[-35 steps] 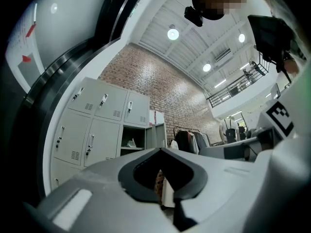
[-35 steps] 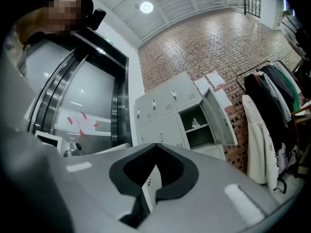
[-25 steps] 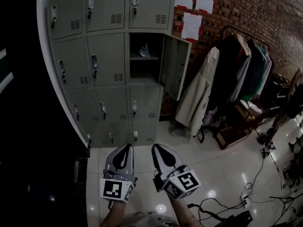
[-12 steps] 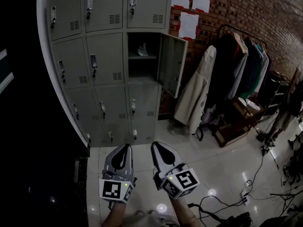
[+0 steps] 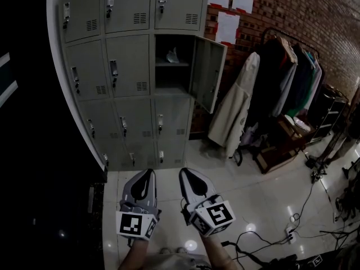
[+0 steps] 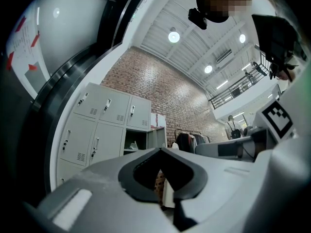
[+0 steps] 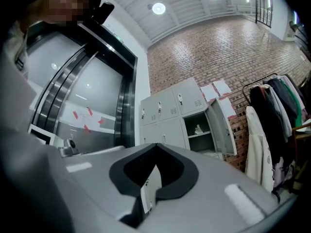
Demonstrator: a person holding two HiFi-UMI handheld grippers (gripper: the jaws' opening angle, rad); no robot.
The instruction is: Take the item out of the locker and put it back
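The grey locker bank (image 5: 126,77) faces me, and one middle-row locker (image 5: 174,66) has its door (image 5: 208,75) swung out to the right. A small white item (image 5: 172,55) lies on that locker's upper shelf. Both grippers are low in the head view, well short of the lockers, above the tiled floor. My left gripper (image 5: 147,174) is shut with nothing in it, and my right gripper (image 5: 188,174) beside it is shut and empty too. The right gripper view looks past the closed jaws (image 7: 156,145) at the open locker and the item (image 7: 199,128). The left gripper (image 6: 159,149) points toward the lockers (image 6: 104,130).
A clothes rack (image 5: 287,83) with dark garments and a pale coat (image 5: 236,108) stands right of the open door, against a brick wall with paper sheets (image 5: 228,27). Cables (image 5: 270,241) trail over the glossy floor at the lower right. A dark wall (image 5: 28,151) borders the left.
The head view has shifted a little, so the lockers sit slightly lower and further right. Both grippers stay shut and side by side in nearly the same place.
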